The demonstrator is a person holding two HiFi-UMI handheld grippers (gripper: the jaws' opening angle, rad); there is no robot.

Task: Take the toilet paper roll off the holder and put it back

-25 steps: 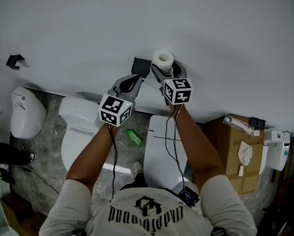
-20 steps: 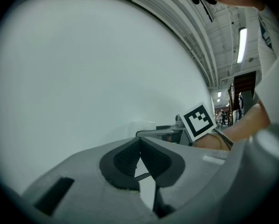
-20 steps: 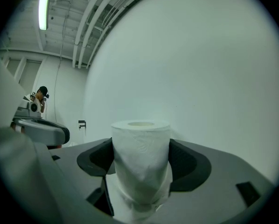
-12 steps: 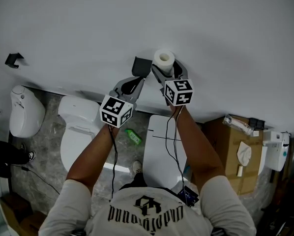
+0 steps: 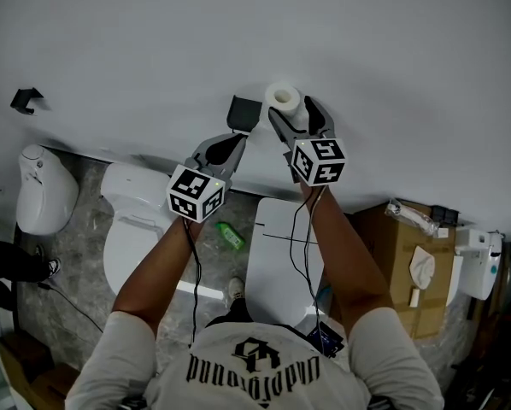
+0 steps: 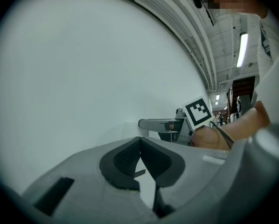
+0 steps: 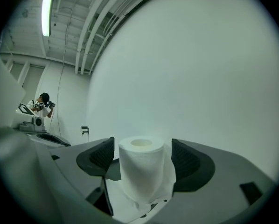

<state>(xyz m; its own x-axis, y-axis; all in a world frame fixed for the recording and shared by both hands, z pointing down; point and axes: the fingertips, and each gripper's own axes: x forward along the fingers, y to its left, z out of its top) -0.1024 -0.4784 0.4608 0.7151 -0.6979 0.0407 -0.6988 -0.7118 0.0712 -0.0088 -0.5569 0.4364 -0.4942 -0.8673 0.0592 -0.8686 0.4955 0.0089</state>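
1. Far left of the head view: a small black bracket on the white wall, with a white floor fixture below it.
2. Left gripper: raised toward the wall, just left of and below the black holder. Its own view shows its fingers pressed together at the tips with nothing between them.
3. Toilet paper roll: upright against the wall, just right of the holder. Whether it sits on the holder's peg cannot be told. A loose sheet hangs at its lower edge.
4. Right gripper: fingers spread wide, one on either side of the roll. A narrow gap shows on both sides, so there is no grip.
5. Below: two white toilets, a green bottle on the floor between them, and a cardboard box at right.
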